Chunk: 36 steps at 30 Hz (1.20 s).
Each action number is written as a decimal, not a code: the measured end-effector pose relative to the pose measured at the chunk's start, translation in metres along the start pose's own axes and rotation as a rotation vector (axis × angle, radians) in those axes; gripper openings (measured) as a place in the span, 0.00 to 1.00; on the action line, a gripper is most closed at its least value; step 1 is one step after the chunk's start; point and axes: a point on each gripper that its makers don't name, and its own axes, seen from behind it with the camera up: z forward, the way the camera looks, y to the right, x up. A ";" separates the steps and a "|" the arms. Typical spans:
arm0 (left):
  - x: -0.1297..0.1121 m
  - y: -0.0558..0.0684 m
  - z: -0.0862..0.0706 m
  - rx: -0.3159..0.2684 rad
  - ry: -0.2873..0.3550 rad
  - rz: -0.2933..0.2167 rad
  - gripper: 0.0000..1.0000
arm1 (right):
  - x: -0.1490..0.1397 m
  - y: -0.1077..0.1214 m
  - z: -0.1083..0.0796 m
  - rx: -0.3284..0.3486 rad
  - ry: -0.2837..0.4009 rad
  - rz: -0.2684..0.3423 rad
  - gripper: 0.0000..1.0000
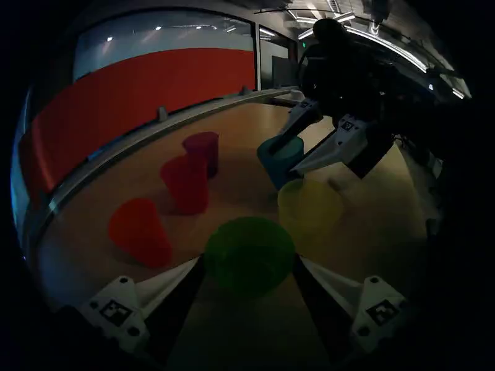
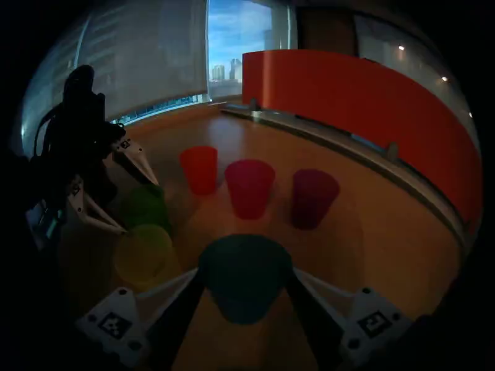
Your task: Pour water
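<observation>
My left gripper [image 1: 247,267] is shut on a green cup [image 1: 249,247], held upright low in the left gripper view. Just beyond it a yellow cup [image 1: 309,207] stands on the wooden table [image 1: 371,210]. Above the yellow cup my right gripper [image 1: 286,158] is shut on a teal cup [image 1: 279,162], tilted slightly. In the right gripper view the teal cup [image 2: 244,275] sits between that gripper's fingers [image 2: 244,285]. The yellow cup [image 2: 143,253] stands to its left, with the green cup [image 2: 147,207] in the left gripper [image 2: 140,208] behind it.
Three more cups stand in a row on the table: orange-red [image 2: 199,168], red [image 2: 249,187] and maroon [image 2: 314,196]. A raised ledge [image 2: 346,139] and a red wall panel [image 2: 371,93] bound the table's far side. A person's dark figure [image 2: 77,130] holds the left gripper.
</observation>
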 end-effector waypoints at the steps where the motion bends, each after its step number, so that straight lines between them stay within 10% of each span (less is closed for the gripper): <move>1: -0.001 0.000 -0.001 0.001 -0.002 0.001 0.99 | -0.001 0.000 0.000 0.000 0.000 -0.001 0.90; 36: -0.008 0.002 -0.010 0.022 -0.008 0.000 0.99 | -0.017 -0.008 -0.008 0.001 0.029 -0.014 0.92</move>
